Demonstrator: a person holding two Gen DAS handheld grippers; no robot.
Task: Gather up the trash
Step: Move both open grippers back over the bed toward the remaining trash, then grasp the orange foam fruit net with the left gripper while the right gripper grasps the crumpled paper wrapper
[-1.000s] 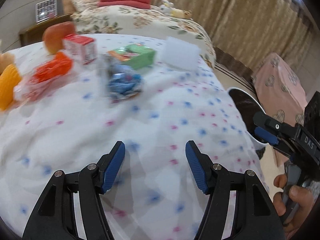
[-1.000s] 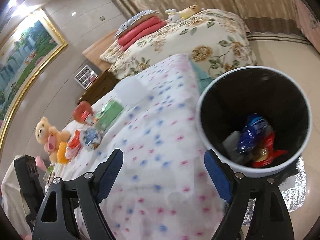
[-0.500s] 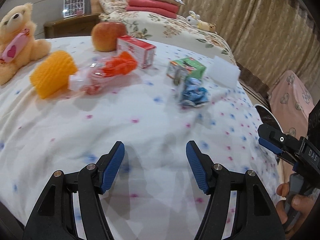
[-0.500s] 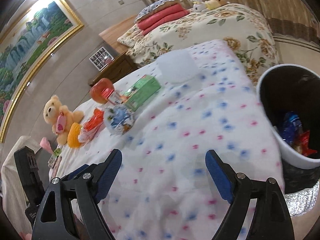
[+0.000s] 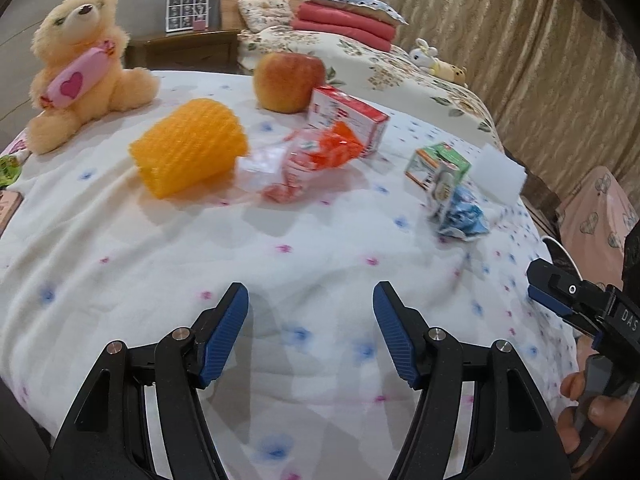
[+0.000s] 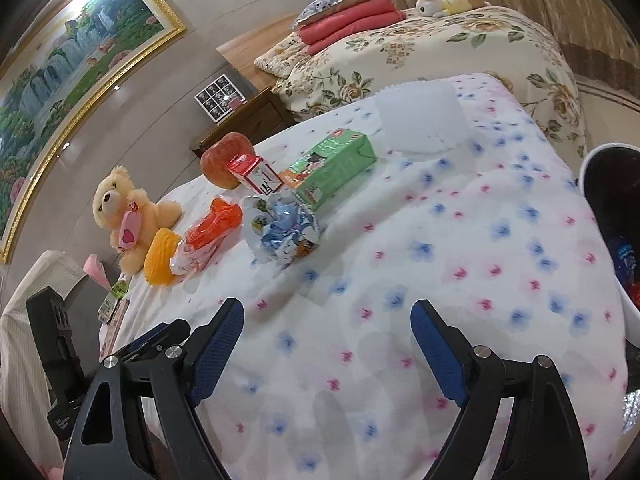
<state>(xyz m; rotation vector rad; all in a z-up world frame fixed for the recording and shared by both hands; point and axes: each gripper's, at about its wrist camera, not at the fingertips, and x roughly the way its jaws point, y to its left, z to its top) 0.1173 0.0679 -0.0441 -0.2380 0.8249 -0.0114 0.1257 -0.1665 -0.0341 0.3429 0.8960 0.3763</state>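
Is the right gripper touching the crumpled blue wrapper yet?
Apart. The right wrist view shows the open right gripper well short of the blue wrapper, with bare bedspread between them.

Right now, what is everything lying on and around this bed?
teddy bear: one, cream with a pink heart candy, far left on the blanket
foam net: one, orange-yellow, in front of the bear
apple: one, red-yellow, at the back
red carton: one, red and white, beside the apple
orange wrapper: one, clear and orange, in front of the red carton
green carton: one, lying flat
blue wrapper: one, crumpled, silver-blue, near the green carton
white pad: one, far end of the blanket
bin: one, white rim, black inside, right of the bed
left hand-held gripper: open, empty
right hand-held gripper: open, empty
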